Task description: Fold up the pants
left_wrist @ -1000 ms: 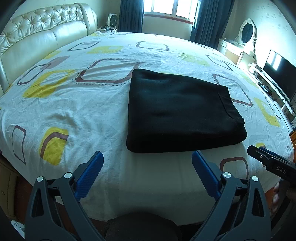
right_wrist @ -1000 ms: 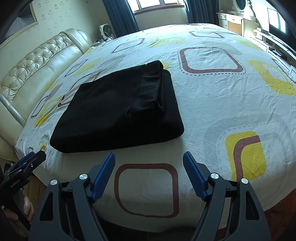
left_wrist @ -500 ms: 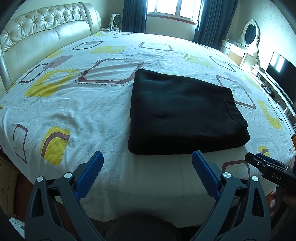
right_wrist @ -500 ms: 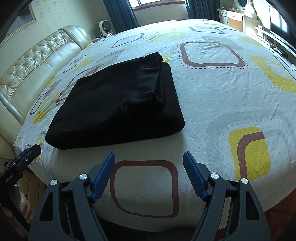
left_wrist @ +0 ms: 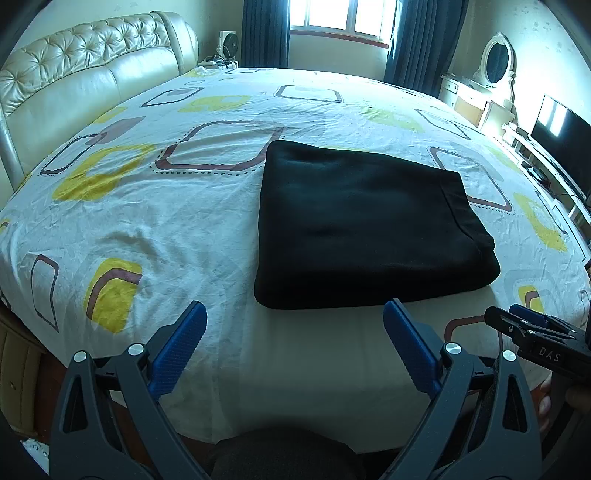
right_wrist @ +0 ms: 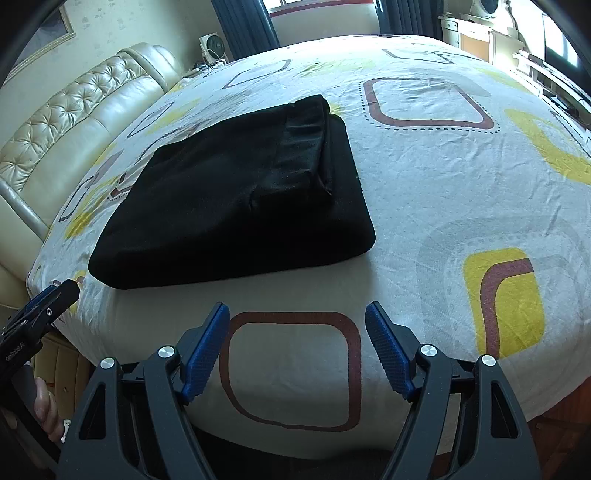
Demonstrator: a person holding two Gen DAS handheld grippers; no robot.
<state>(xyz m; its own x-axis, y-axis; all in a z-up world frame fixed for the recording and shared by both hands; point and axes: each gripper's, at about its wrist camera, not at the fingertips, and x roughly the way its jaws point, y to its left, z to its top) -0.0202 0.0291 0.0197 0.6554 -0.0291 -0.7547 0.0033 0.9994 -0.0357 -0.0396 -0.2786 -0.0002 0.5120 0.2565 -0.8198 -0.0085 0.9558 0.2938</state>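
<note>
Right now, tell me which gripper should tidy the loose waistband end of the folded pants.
Right gripper, probably: the waistband lies on its side of the folded pants. Both grippers are open and empty, short of the fabric.

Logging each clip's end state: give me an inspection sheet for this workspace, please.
Surface: bed with patterned sheet, lightly wrinkled.
Job's things: black pants folded into a compact rectangle, lying flat, untouched.
Clutter: nothing seen on the sheet.
Grippers: left tool and right tool open, empty, short of the pants.
Cables: wires by the TV stand.
Surroundings: tufted headboard, window, dark curtains, vanity mirror, television, fan.
</note>
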